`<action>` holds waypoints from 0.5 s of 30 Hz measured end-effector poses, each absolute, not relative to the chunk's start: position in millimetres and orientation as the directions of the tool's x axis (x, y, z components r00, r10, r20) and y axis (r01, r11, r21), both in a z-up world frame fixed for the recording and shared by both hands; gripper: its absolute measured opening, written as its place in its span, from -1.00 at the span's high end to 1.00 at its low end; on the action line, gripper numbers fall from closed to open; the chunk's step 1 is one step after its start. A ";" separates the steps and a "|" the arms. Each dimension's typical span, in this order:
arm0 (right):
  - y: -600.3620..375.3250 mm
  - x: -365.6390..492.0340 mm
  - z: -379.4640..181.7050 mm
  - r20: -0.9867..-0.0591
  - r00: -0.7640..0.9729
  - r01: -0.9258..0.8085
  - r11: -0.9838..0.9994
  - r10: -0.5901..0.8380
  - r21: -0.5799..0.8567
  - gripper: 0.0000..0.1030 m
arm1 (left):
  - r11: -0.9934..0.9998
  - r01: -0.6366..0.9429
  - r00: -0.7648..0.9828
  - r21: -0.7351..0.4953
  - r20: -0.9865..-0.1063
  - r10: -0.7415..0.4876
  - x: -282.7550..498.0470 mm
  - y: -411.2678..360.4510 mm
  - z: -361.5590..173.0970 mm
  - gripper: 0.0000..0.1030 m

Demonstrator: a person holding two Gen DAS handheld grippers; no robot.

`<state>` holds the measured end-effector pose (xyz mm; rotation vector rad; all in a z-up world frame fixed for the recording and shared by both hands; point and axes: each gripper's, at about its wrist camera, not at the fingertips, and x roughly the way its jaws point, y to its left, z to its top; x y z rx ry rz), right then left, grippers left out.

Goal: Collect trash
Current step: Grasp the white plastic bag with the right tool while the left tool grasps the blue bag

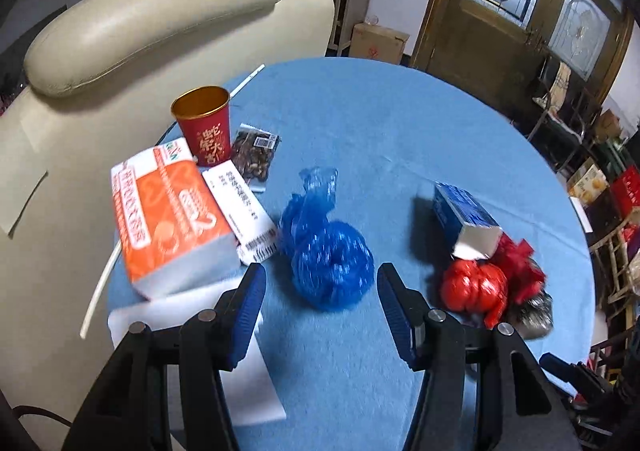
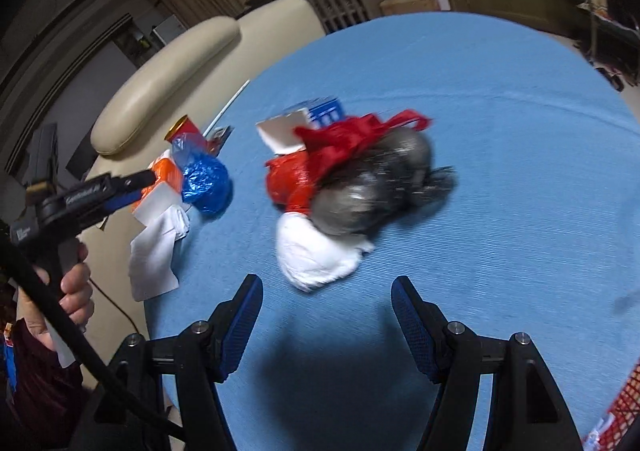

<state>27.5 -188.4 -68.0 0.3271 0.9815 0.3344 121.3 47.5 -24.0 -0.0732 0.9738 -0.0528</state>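
On the round blue table (image 1: pixel 400 123) a crumpled blue plastic bag (image 1: pixel 328 259) lies just ahead of my left gripper (image 1: pixel 320 275), whose jaws stand open on either side of the bag's near end without touching it. To the right sit a red bag (image 1: pixel 476 287), a blue-and-white carton (image 1: pixel 468 219) and a grey bag (image 1: pixel 536 315). In the right wrist view my right gripper (image 2: pixel 326 283) is open and holds nothing. It hovers just short of a white crumpled bag (image 2: pixel 316 255), which lies against the red bag (image 2: pixel 320 163) and grey bag (image 2: pixel 372 179). My left gripper (image 2: pixel 136 183) shows at the left beside the blue bag (image 2: pixel 206 183).
An orange tissue pack (image 1: pixel 168 211), a red cup (image 1: pixel 206 123), a snack packet (image 1: pixel 256 151), a white printed box (image 1: pixel 244 203), a loose tissue (image 1: pixel 192 331) and a white straw (image 1: pixel 98 291) crowd the table's left edge. A cream armchair (image 1: pixel 140 23) stands behind them. Red mesh (image 2: pixel 624 403) shows at the lower right.
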 end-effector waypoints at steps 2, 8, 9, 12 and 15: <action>-179.2 38.1 -71.9 -0.754 0.502 -0.126 0.899 0.422 0.420 -0.38 | 0.997 0.004 0.554 -0.080 -0.830 -0.069 132.2 47.3 -25.8 -0.14; -157.7 61.0 -83.2 -0.796 0.469 -0.115 0.920 0.383 0.375 -0.35 | 0.995 -0.016 0.503 -0.101 -0.861 -0.080 162.2 47.8 -37.6 -0.14; -157.7 62.7 -84.7 -0.801 0.461 -0.111 0.921 0.381 0.374 -0.34 | 0.995 -0.020 0.496 -0.101 -0.865 -0.078 165.4 47.0 -40.4 -0.14; -149.9 68.5 -92.7 -0.823 0.445 -0.102 0.933 0.354 0.346 0.05 | 0.994 -0.023 0.480 -0.111 -0.873 -0.086 169.2 44.5 -48.9 -0.14; -146.9 66.5 -91.9 -0.821 0.460 -0.113 0.939 0.338 0.324 0.16 | 0.993 -0.022 0.461 -0.116 -0.882 -0.093 171.2 41.1 -57.1 -0.06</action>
